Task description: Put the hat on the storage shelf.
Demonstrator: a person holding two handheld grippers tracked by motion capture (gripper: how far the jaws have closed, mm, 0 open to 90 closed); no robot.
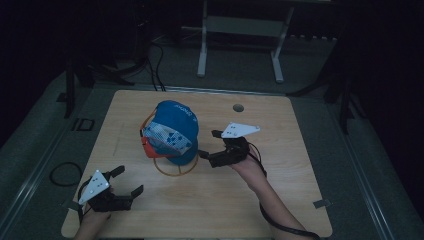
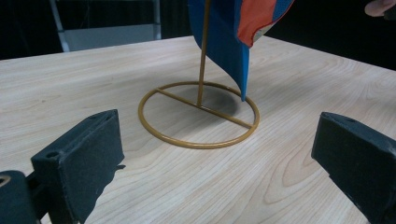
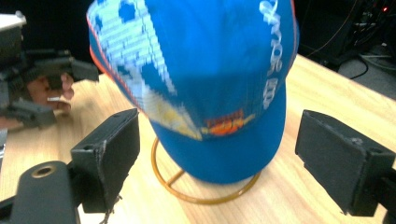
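A blue cap (image 1: 172, 131) with white print and an orange underside hangs on a thin gold wire stand (image 1: 172, 170) in the middle of the wooden table (image 1: 280, 200). My right gripper (image 1: 207, 145) is open just right of the cap, jaws pointing at it; the cap (image 3: 210, 84) sits between and beyond the jaws. My left gripper (image 1: 127, 182) is open near the table's front left corner, well away from the stand. Its view shows the stand's ring base (image 2: 198, 114) and post ahead, with the cap's lower edge (image 2: 233, 42) above.
A round hole (image 1: 238, 107) is in the table near its far edge. A white metal frame (image 1: 240, 30) stands on the floor beyond the table, with cables (image 1: 155, 65) at the back left. The surroundings are dark.
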